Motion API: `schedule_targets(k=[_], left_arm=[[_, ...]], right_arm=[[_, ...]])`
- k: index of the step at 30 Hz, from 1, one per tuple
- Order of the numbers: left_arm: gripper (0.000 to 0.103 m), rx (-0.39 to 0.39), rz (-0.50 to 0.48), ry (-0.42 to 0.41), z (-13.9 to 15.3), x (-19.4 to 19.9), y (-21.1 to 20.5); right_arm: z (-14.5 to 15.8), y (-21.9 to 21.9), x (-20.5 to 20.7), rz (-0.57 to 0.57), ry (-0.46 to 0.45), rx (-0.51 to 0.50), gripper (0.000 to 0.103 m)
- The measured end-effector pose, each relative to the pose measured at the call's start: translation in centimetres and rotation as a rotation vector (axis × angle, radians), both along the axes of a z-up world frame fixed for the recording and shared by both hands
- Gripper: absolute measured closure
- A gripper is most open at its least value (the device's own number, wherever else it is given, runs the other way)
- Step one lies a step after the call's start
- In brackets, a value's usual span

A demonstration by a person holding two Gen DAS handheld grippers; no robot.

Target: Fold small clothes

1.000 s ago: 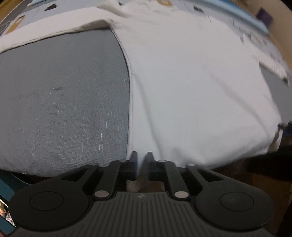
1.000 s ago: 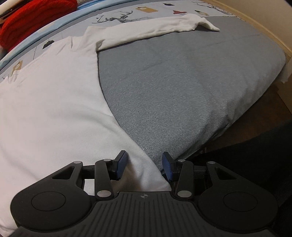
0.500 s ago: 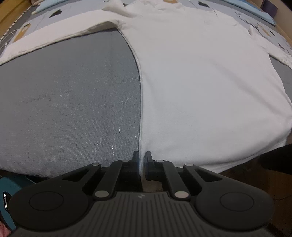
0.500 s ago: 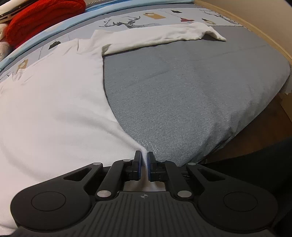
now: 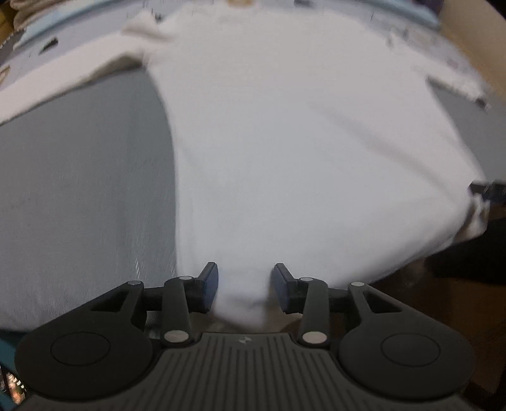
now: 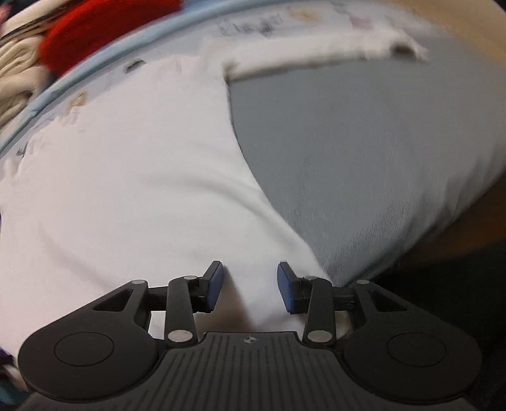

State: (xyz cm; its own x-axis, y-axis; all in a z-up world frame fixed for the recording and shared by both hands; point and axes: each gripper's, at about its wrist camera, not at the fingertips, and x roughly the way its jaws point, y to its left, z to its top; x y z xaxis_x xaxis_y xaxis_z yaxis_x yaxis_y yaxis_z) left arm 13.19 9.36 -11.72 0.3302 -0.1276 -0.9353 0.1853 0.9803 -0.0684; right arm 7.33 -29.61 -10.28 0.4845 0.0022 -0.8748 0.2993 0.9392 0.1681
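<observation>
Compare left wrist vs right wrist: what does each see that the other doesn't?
Left wrist only: the shirt's other sleeve lying on the grey cover to the left, and the left gripper.

Right wrist only: a red garment and a beige one beyond the bed's blue edge, and the right gripper.

Both: the white shirt spread on the grey bed cover, with each gripper's jaws just opened and hem fabric between them, pads not pressing it.

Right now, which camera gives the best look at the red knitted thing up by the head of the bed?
The right wrist view. The red knit shows at its top left, beyond the white shirt, though blurred by motion. The left wrist view does not show it at all, only the shirt and the grey bedspread.
</observation>
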Motion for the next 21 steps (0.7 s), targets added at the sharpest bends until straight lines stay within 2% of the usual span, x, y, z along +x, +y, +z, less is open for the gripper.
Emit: schedule_targets(k=[1,3,5,6,7,9,13,17,21], left_arm=[[0.06,-0.023,0.007,-0.022,0.5,0.1,0.1],[0.056,-0.051,0.019,-0.091,1.9,0.6,-0.1],[0.047,-0.061,0.036,-0.162,3.1,0.6,-0.2],[0.039,-0.063,0.046,-0.2,3.9,0.6,-0.3],[0.033,-0.062,0.055,-0.241,4.5,0.5,-0.4],[0.027,-0.052,0.067,-0.314,6.3,-0.4,-1.0],[0.022,-0.04,0.111,-0.465,9.2,-1.5,-1.6],[0.017,-0.036,0.153,-0.605,11.3,-1.9,-2.0],[0.017,0.001,0.217,-0.676,12.7,-1.6,-2.2]], right_arm=[[0.3,0.5,0.1,0.023,0.007,-0.031,0.063],[1.1,0.6,-0.2,0.032,-0.03,-0.024,0.063],[2.7,0.3,-0.6,0.019,-0.086,-0.028,0.063],[3.6,0.1,-0.9,0.014,-0.12,-0.033,0.063],[4.7,0.0,-1.0,0.013,-0.162,-0.035,0.063],[7.5,-0.4,-1.5,0.019,-0.27,-0.041,0.063],[13.3,-1.0,-1.7,0.026,-0.481,-0.061,0.062],[18.4,-2.0,-0.6,0.063,-0.643,-0.071,0.05],[21.0,-2.4,1.8,0.134,-0.739,-0.105,0.038]])
